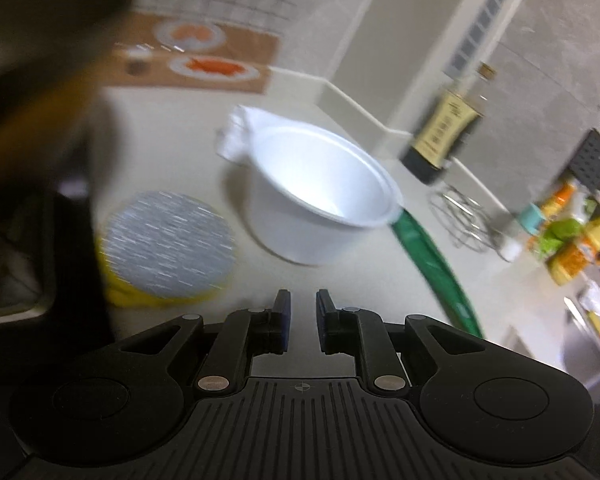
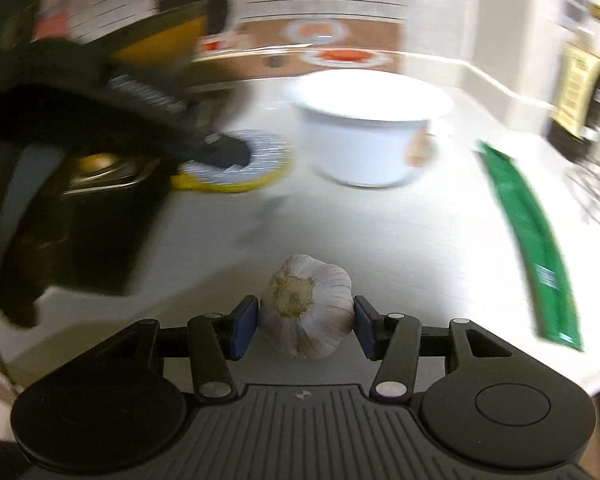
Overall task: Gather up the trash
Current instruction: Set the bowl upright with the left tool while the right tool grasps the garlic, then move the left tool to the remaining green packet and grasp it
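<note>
Right now my right gripper (image 2: 306, 322) has a garlic bulb (image 2: 306, 306) between its blue pads, low centre of the right wrist view; the pads sit against its sides, so I read it as clamped, root end facing the camera. My left gripper (image 1: 300, 312) stands slightly apart with nothing between its jaws, only bare counter showing through the gap.

Further out, a white bowl (image 1: 320, 196) sits mid-frame with a crumpled white scrap (image 1: 236, 132) at its far rim. A green packet (image 2: 528, 240) lies flat on the right, its lower end cut off behind the gripper body in the left wrist view. A yellow tub with a foil lid (image 1: 168, 240) is left of the bowl, and in the right wrist view a blurred dark shape covers part of it, probably the other gripper.

Motion blur smears the upper left of both views into black and yellow. The pale countertop (image 2: 380, 232) carries a dark bottle (image 1: 444, 128) and a wire object (image 1: 460, 216) on the right. A brown placemat with plates (image 1: 212, 64) lies at the back, below a gridded wall.
</note>
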Demonstrator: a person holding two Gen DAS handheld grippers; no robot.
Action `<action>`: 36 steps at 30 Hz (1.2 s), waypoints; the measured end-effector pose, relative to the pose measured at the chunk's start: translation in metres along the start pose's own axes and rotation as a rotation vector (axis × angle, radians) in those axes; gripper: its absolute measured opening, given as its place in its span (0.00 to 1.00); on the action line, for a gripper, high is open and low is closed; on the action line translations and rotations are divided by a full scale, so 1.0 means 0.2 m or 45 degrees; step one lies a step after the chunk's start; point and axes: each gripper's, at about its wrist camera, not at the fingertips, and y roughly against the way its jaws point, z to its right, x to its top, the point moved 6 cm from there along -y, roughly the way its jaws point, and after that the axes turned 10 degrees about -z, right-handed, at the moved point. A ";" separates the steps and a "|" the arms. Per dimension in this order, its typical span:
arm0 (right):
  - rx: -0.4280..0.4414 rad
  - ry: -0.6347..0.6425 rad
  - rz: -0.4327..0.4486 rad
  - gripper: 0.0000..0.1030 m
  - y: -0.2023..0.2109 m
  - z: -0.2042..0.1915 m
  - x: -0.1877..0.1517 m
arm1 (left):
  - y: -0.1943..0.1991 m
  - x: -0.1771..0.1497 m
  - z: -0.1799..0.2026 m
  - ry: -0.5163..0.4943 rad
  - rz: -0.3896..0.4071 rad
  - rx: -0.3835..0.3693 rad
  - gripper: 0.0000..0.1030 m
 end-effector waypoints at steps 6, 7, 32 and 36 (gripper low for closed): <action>-0.104 -0.129 0.009 0.50 0.02 0.20 -0.03 | -0.11 -0.06 0.25 -0.149 -0.126 -0.171 0.16; -0.113 -0.151 0.011 0.50 0.02 0.22 -0.04 | -0.12 -0.07 0.29 -0.171 -0.137 -0.184 0.16; -0.319 -0.714 0.266 0.49 0.54 1.07 -0.44 | -0.85 0.01 1.02 -0.835 -0.160 0.371 0.26; -0.297 -0.776 0.256 0.49 0.55 1.12 -0.53 | -0.71 -0.12 0.92 -0.816 -0.195 0.268 0.26</action>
